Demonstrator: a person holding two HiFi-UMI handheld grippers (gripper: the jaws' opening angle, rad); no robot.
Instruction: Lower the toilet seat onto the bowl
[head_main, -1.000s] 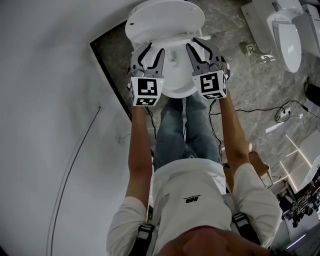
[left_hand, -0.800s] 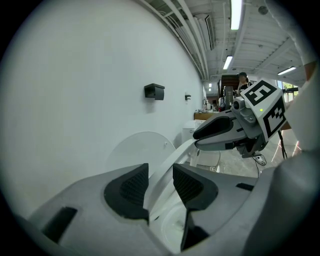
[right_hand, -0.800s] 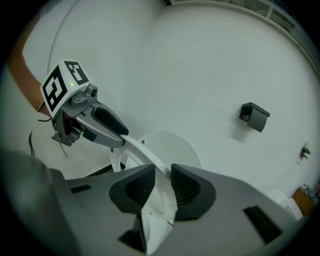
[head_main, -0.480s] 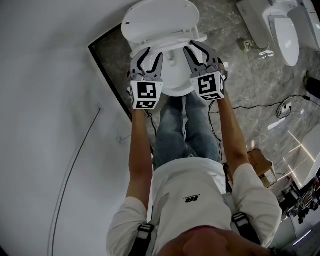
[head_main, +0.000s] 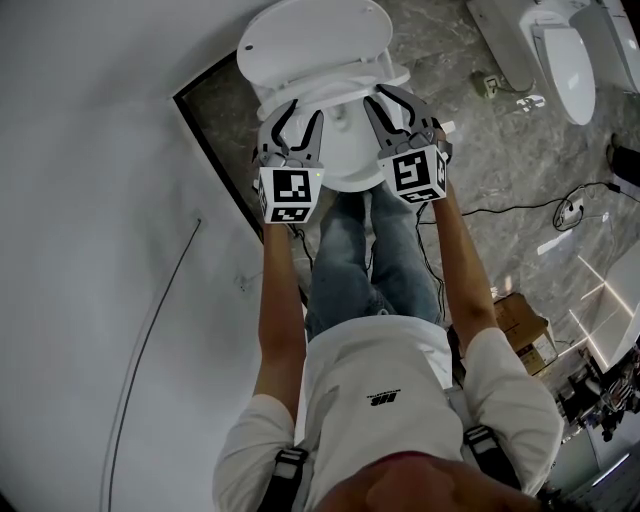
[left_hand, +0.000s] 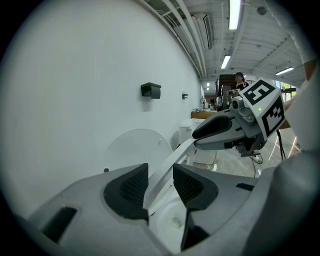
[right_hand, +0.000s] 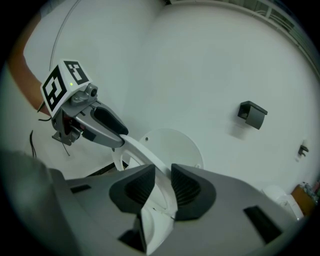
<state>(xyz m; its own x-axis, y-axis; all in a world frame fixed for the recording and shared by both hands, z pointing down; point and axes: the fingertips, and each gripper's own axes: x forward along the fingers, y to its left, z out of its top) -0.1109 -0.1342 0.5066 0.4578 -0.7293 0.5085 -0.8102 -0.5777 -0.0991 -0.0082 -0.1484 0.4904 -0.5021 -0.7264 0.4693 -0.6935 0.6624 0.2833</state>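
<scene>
The white toilet's lid (head_main: 310, 40) stands raised against the wall. Its seat ring (left_hand: 170, 157) is tilted above the bowl (head_main: 350, 160). My left gripper (head_main: 300, 112) is shut on the ring's left side, and in the left gripper view the ring runs between the two dark pads (left_hand: 132, 187). My right gripper (head_main: 392, 100) is shut on the ring's right side. In the right gripper view the seat ring (right_hand: 145, 155) passes between the pads (right_hand: 187, 190), with the lid (right_hand: 172, 145) behind. Each gripper view shows the other gripper clamped further along the ring.
A white wall (head_main: 100, 200) runs along the left, close to the toilet. More toilets (head_main: 560, 60) stand at the top right. Cables (head_main: 570, 210) and a cardboard box (head_main: 525, 325) lie on the marble floor to the right. A black fixture (left_hand: 151, 90) hangs on the wall.
Both grippers stay clamped on the seat ring. The head view has drifted, so the toilet and grippers sit slightly further left in it.
</scene>
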